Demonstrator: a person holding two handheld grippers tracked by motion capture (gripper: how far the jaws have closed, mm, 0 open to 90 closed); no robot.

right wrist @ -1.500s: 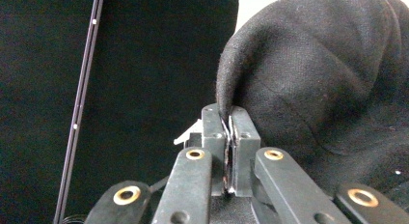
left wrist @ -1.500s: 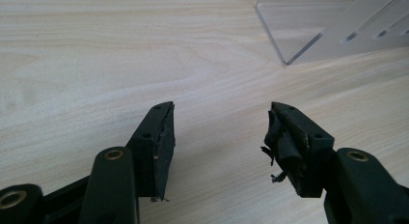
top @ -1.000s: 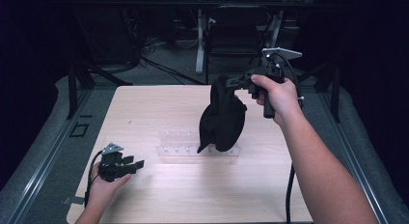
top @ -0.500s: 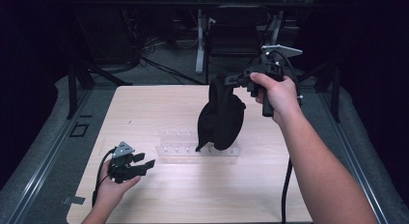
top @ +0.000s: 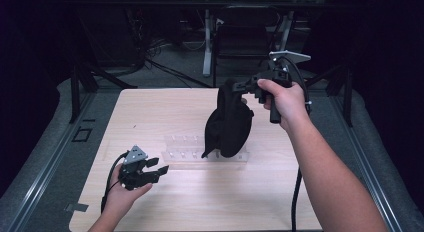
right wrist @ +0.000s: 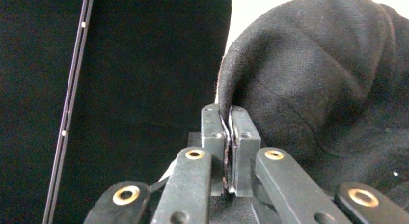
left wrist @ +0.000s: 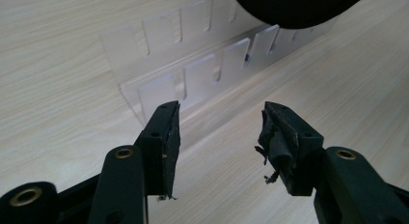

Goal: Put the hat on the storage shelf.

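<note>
A black cloth bag (top: 229, 123) hangs above the wooden table (top: 150, 107), its lower end just over a clear acrylic slotted rack (top: 182, 147). My right gripper (top: 239, 87) is raised at the back right and shut on the bag's top edge; in the right gripper view the jaws (right wrist: 227, 110) pinch the fabric rim (right wrist: 313, 79). My left gripper (top: 159, 164) hovers at the front left, pointing at the rack (left wrist: 193, 74). Its jaws (left wrist: 219, 113) are open with nothing between them and have just been closing a little. The bag's bottom (left wrist: 294, 7) shows beyond the rack.
The right gripper's cable (top: 296, 192) hangs down beside the forearm over the table's right front. Grey flooring and a rail (top: 45, 157) border the table on the left. Desk legs (top: 207, 47) stand in the dark behind.
My left hand has moved right and lifted, coming closer to the rack's left end. The right hand and the hanging bag have stayed in place.
</note>
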